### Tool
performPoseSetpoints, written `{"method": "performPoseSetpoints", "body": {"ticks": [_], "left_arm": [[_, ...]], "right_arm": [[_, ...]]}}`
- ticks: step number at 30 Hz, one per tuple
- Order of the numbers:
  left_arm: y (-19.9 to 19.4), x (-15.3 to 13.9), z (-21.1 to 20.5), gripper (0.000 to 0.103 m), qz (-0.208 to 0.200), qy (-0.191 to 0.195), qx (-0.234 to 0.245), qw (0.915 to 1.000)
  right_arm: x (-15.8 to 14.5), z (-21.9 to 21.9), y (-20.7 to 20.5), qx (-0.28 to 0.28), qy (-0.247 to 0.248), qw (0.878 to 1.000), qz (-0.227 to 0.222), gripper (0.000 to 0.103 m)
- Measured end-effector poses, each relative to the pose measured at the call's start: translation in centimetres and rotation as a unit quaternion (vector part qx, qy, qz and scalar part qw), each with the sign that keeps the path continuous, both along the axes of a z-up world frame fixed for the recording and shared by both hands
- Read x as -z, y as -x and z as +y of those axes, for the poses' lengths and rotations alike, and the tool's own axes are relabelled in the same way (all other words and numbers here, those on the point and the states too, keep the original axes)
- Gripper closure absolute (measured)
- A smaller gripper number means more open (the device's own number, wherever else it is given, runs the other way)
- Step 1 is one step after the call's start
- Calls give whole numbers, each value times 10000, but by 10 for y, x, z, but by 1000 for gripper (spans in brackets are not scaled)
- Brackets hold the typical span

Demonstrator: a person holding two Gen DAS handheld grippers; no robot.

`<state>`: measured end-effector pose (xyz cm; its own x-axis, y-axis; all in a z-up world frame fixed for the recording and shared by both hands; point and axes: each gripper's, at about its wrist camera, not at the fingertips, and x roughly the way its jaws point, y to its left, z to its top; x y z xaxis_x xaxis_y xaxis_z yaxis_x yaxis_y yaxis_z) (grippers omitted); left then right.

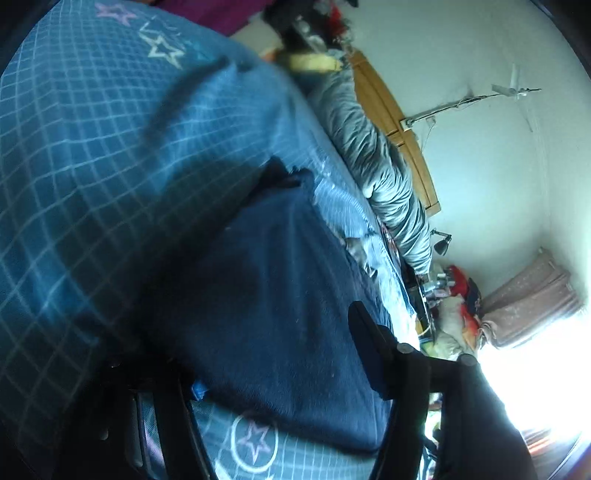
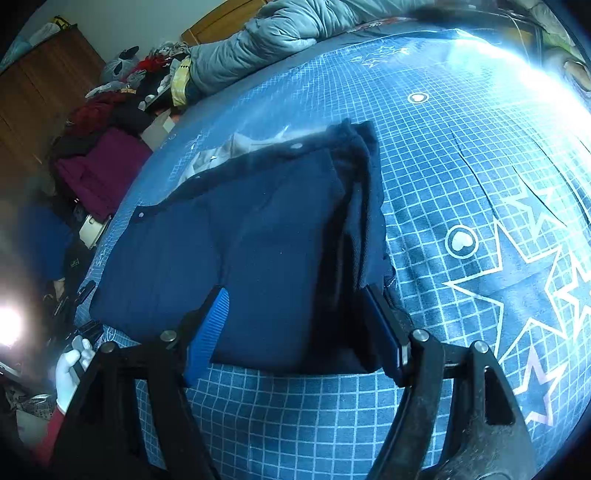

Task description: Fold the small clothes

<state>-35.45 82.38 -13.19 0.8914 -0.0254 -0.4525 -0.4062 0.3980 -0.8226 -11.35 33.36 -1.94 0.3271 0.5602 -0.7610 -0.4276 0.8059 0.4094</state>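
- right gripper (image 2: pixel 295 314) in lower middle of right wrist view, jaws spread wide, blue ribbed pad (image 2: pixel 207 332) on the left finger, nothing gripped; both fingers sit over the near edge of the navy garment (image 2: pixel 258 229)
- navy garment lies flat on the blue grid bedspread (image 2: pixel 443 147), centre of frame, partly folded, right side doubled into a thick dark stack; row of snap buttons along its upper left edge
- pale cloth (image 2: pixel 229 151) peeks out from behind the garment's top edge
- left gripper (image 1: pixel 280 354) at bottom of left wrist view, right finger (image 1: pixel 369 350) clear, left finger dark and blurred, cannot tell how far open or if it holds anything
- in left view the garment (image 1: pixel 266 295) fills the centre, just ahead of the fingers, on the bedspread (image 1: pixel 74 166)
- grey quilt (image 2: pixel 266 33) bunched along top of right view, also right of centre in left view (image 1: pixel 376 158)
- white-gloved hand (image 2: pixel 72 365) lower left of right view, red sleeve below it
- purple cloth pile (image 2: pixel 99 170) at left edge
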Motion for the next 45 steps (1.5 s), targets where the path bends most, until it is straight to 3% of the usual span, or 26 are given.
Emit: {"method": "performPoseSetpoints", "body": {"ticks": [1, 2, 3, 4, 6, 11, 15, 17, 19, 20, 21, 23, 24, 26, 29, 32, 37, 39, 43, 45], "left_arm": [[-3, 1, 0, 37, -35, 13, -8, 10000], [-5, 4, 5, 46, 19, 36, 1, 10000], [-9, 6, 10, 77, 83, 100, 62, 9999], [-10, 9, 17, 99, 104, 266, 98, 9995], [-4, 14, 35, 100, 62, 474, 126, 9988], [-2, 14, 41, 98, 32, 272, 486, 9984], [-6, 9, 24, 49, -53, 188, 417, 9989], [-14, 4, 17, 39, -109, 41, 432, 9990], [-21, 7, 17, 45, -97, 145, 392, 9991], [-26, 9, 19, 61, -53, 164, 382, 9991], [-28, 13, 22, 93, 57, 204, 329, 9992], [-28, 22, 29, 98, 117, 450, 194, 9987], [-30, 16, 27, 101, 123, 311, 200, 9992], [-35, -11, 13, 101, 257, -543, 369, 9975], [-53, -52, -20, 101, 499, -1873, 661, 9788], [-64, -72, -48, 101, 621, -2701, 851, 9571], [-85, -83, -78, 97, 721, -3399, 1143, 9307], [-92, -86, -87, 96, 671, -3505, 1236, 9259], [-103, -88, -102, 94, 606, -3679, 1485, 9159], [-107, -86, -105, 92, 536, -3684, 1595, 9143]], "right_arm": [[0, 1, 1, -19, -5, 10000, -13, 30], [2, 1, 1, -40, 5, 10000, -18, 29], [4, 1, 1, -68, 15, 10000, -9, 29], [7, 1, 0, -71, 38, 10000, -2, 29], [13, -1, -2, -35, 89, 9999, 59, 30], [15, -5, -2, 21, 131, 9999, 71, 30], [18, 1, -1, 33, 142, 9999, 92, 29], [16, 7, -2, 7, 177, 9998, 86, 29], [11, 14, 0, -61, 204, 9998, 53, 28], [8, 17, 1, -100, 234, 9997, 13, 28], [3, 20, 1, -136, 258, 9996, -30, 28], [-9, 28, 4, -201, 218, 9995, -105, 28], [-15, 33, 3, -219, 145, 9996, -104, 28], [-28, 49, -2, -289, -62, 9995, -55, 28], [-50, 107, -16, -826, -348, 9959, -158, 27], [-68, 200, -25, -1661, -489, 9848, -156, 26], [-70, 345, -18, -3144, -597, 9472, 214, 20], [-57, 385, -17, -3332, -317, 9420, 235, 20], [-25, 433, -24, -3652, 40, 9274, 810, 20], [-14, 446, -31, -3630, 308, 9286, 710, 20]]}}
